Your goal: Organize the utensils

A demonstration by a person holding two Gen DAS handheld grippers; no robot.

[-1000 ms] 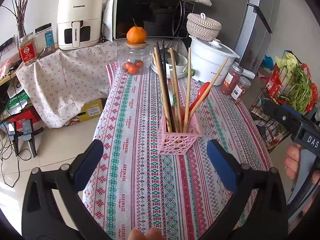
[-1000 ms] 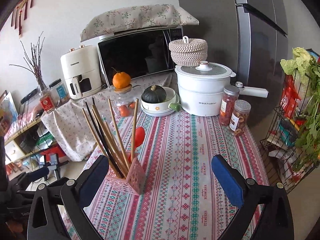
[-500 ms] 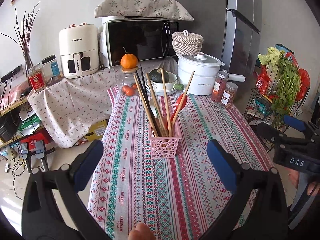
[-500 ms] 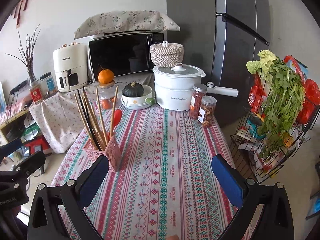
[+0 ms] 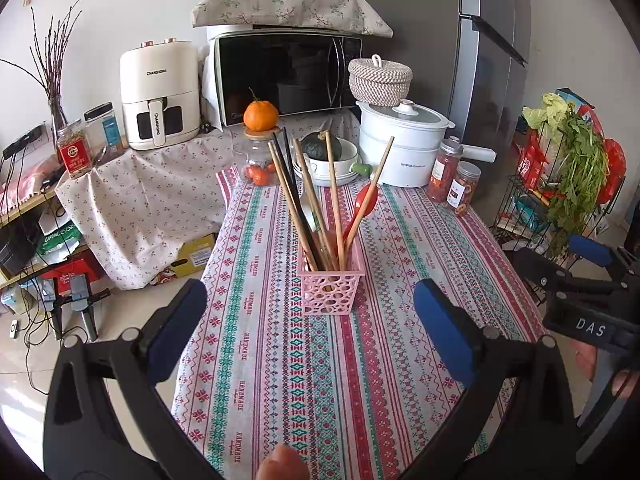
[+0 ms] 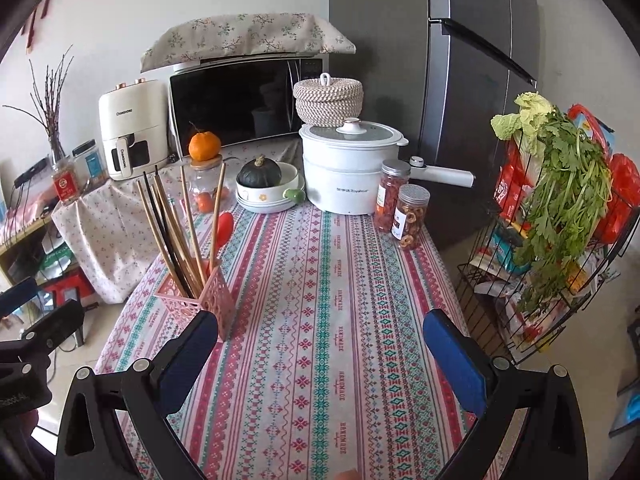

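Left wrist view sets the pink holder (image 5: 331,289) with upright chopsticks (image 5: 304,204) dead ahead between the released, empty left gripper (image 5: 308,332) fingers, mid-desk (image 5: 280,380), whereas right wrist view puts it (image 6: 200,300) off the released right gripper's (image 6: 320,356) left finger, making the left hand seem better placed.

Both tools drawn back from the pink basket (image 5: 331,288), left tool (image 5: 310,330) and right tool (image 6: 320,360) raised, jaws unchanged

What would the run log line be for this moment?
left gripper: open, empty | right gripper: open, empty | chopsticks, red spoon: in pink basket
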